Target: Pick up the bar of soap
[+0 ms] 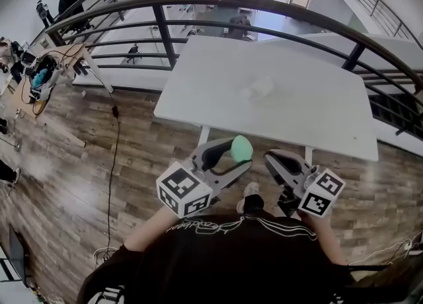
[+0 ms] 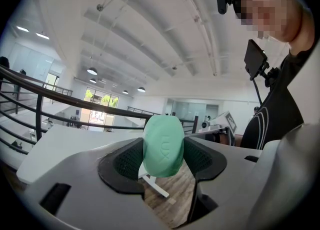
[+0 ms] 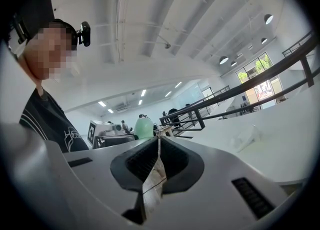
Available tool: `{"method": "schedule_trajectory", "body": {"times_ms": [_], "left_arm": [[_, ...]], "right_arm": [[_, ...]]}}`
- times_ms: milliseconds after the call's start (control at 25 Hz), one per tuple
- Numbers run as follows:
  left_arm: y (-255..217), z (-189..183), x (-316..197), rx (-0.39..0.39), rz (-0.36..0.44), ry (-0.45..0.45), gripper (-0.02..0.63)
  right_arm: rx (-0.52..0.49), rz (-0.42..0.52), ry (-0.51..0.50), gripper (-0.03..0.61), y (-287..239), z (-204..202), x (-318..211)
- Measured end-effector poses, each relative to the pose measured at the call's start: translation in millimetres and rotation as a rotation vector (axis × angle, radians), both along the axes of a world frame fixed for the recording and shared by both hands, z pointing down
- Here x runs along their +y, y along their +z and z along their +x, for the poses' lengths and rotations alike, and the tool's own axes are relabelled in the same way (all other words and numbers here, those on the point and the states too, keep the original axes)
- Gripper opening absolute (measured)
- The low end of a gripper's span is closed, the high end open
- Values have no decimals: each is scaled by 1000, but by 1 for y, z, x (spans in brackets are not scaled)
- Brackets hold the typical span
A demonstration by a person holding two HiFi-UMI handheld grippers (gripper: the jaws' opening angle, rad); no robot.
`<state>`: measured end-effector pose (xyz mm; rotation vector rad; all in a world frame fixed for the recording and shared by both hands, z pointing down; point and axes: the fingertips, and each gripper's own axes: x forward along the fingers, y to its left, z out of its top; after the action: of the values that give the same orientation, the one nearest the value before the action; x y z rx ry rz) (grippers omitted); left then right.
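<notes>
A mint-green oval bar of soap (image 1: 241, 147) is clamped between the jaws of my left gripper (image 1: 232, 154), held in the air in front of the white table's near edge. In the left gripper view the soap (image 2: 163, 145) stands upright between the dark pads, and my left gripper (image 2: 164, 160) is shut on it. My right gripper (image 1: 277, 164) hovers beside it on the right, apart from the soap. Its jaws are closed together with only a thin slit between them and nothing held, as the right gripper (image 3: 158, 158) view shows. The soap (image 3: 143, 127) appears small beyond it there.
The white table (image 1: 291, 108) carries a crumpled clear wrapper (image 1: 259, 88). A curved black railing (image 1: 198, 5) runs behind it. Wood floor lies below, with a black cable (image 1: 114, 164) at left and a cluttered desk (image 1: 39, 71) at far left.
</notes>
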<state>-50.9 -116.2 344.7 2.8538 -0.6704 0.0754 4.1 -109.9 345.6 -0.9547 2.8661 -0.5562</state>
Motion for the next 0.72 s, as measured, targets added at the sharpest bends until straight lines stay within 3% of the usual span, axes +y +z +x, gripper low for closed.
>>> {"method": "schedule_trajectory", "body": {"times_ms": [720], "left_arm": [[-5,-1,0,-8,12,13,260]], "right_arm": [[4,23,11,20,-7,-1,1]]}}
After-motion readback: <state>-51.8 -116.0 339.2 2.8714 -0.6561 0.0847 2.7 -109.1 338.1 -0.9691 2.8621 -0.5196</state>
